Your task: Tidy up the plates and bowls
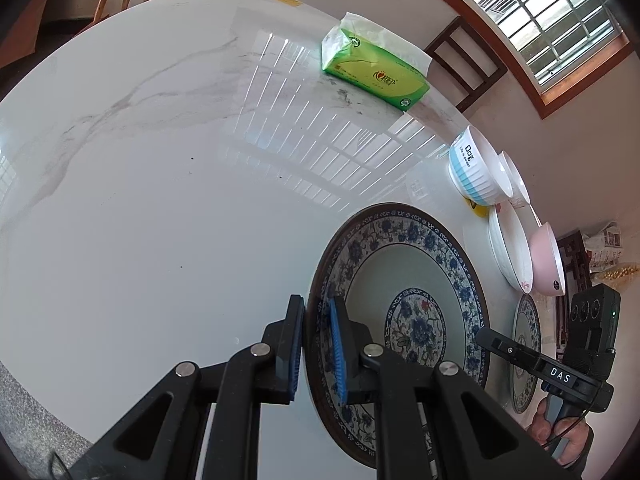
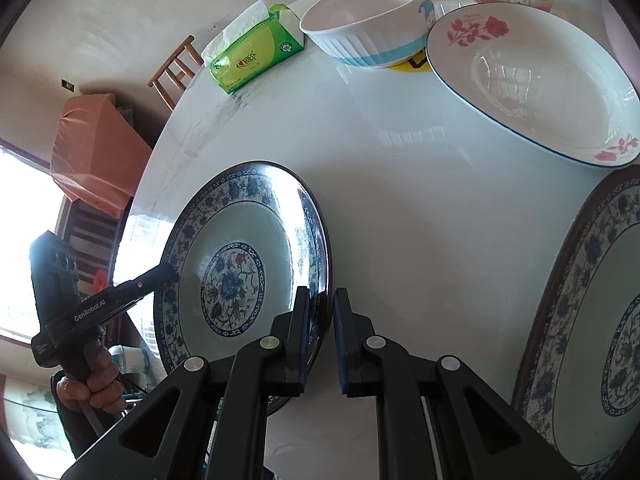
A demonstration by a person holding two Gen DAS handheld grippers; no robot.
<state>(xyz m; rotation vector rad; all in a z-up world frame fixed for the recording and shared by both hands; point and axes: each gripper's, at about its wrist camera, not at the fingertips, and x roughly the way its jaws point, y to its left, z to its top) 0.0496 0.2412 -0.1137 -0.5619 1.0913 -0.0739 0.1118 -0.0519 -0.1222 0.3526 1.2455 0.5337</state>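
- The left gripper [image 1: 318, 344] is pinching the near-left rim of the blue-patterned plate [image 1: 400, 272]; its jaws are nearly closed around that edge
- The right gripper [image 2: 322, 332] is straddling the opposite rim of the same plate [image 2: 244, 256]; whether its pads are touching the rim is hard to tell
- The plate is sitting between the two grippers over the white table [image 2: 400, 184]; its twin plate [image 2: 592, 320] is lying just to the right, nearer the right gripper, likely the stacking target
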